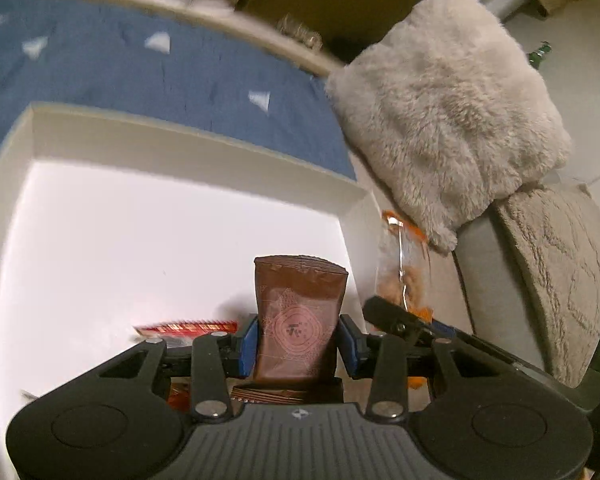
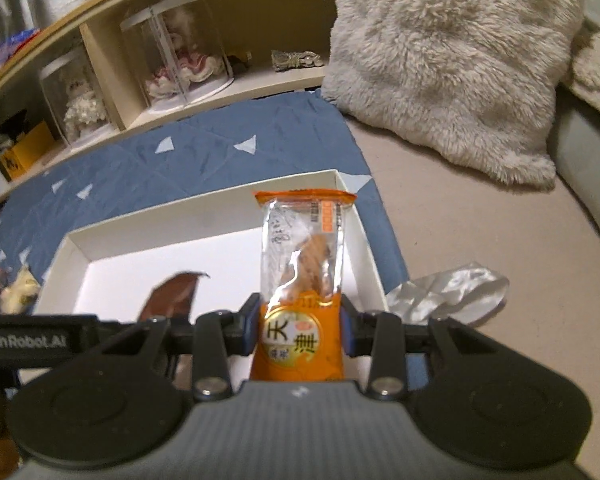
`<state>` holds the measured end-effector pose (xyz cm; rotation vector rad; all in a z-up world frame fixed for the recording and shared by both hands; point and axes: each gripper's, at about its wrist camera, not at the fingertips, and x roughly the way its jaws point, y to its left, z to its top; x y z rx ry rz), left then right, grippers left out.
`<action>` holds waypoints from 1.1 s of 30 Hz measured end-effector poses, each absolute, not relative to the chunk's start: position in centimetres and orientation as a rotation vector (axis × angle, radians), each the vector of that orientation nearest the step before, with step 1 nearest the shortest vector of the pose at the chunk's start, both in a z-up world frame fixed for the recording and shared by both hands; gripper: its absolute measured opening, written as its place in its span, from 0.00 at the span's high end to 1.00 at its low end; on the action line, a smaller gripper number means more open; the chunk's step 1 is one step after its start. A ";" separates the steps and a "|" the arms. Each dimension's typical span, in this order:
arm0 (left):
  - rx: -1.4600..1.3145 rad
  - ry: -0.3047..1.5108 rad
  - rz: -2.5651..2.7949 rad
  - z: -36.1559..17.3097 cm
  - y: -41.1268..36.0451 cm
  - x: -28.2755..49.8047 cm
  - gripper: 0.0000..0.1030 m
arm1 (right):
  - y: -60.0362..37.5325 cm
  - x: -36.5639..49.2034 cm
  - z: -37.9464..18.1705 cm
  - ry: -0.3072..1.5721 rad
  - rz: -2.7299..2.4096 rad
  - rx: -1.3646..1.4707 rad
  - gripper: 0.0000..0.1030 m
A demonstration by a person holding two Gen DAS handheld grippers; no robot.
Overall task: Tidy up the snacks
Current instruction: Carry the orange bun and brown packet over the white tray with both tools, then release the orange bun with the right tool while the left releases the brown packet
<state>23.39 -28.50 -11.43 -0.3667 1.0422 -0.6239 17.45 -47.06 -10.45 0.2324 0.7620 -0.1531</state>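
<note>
Snacks: both packets held over the white box, ready to place

Snacks in hand on both sides. My left hand-held gripper (image 1: 298,344) is clamped on a brown snack packet (image 1: 300,312), held upright over the floor of the white box (image 1: 180,140). My right hand-held gripper (image 2: 300,328) is clamped on an orange-and-clear snack packet (image 2: 302,260), also upright, near the box's right wall. Box sits on a blue quilt (image 2: 204,152), not a counter; fluffy grey cushion (image 2: 440,60) behind it. A red packet (image 1: 188,327) already lies flat in the box just left of my left hand-held gripper. More loose snacks (image 2: 8,288) wait outside the box on its left side, seen in the right wrist view. Crumpled white wrapper (image 2: 448,292) lies right of the box.

Step in hand, as I judge it: setting these two down inside. To do it well: lower each until the packet's bottom edge meets the box floor, tip it flat, then let go. Place brown beside the red packet, not on top. Keep orange clear of the right wall so it doesn't lean or hang over the rim. Stagger the releases, since the two tools are close together here and could bump.
</note>
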 end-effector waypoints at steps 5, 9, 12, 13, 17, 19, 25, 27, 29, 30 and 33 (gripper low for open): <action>-0.454 1.093 -0.605 -13.4 -29.0 24.5 0.58 | -47.9 18.7 -11.5 0.797 -0.137 0.192 0.57; -0.439 1.085 -0.564 -13.8 -29.6 25.1 0.58 | -47.9 19.1 -12.4 0.835 -0.147 0.115 0.58; -0.439 1.074 -0.546 -13.9 -29.7 25.3 0.58 | -47.7 19.2 -12.4 0.829 -0.150 0.087 0.54; -0.437 1.069 -0.540 -13.9 -29.8 25.3 0.58 | -47.7 19.1 -12.5 0.829 -0.146 0.084 0.52; -0.427 1.069 -0.550 -13.7 -29.9 25.2 0.49 | -47.6 18.6 -12.3 0.840 -0.119 0.079 0.46; -0.419 1.075 -0.558 -13.5 -29.9 25.0 0.47 | -47.9 18.3 -12.0 0.838 -0.114 0.096 0.46; -0.359 1.087 -0.560 -13.3 -29.9 24.5 0.46 | -47.8 17.4 -11.8 0.853 -0.121 0.130 0.46; -0.340 1.091 -0.557 -13.0 -29.7 24.3 0.47 | -48.0 17.3 -12.0 0.863 -0.127 0.160 0.46; -0.327 1.090 -0.559 -12.7 -29.5 24.2 0.47 | -47.9 17.1 -11.9 0.866 -0.136 0.172 0.46; -0.323 1.092 -0.559 -12.5 -29.3 24.1 0.47 | -47.7 16.9 -11.8 0.863 -0.135 0.175 0.46; -0.302 1.082 -0.556 -11.6 -29.0 23.9 0.47 | -47.4 16.3 -11.3 0.843 -0.123 0.194 0.45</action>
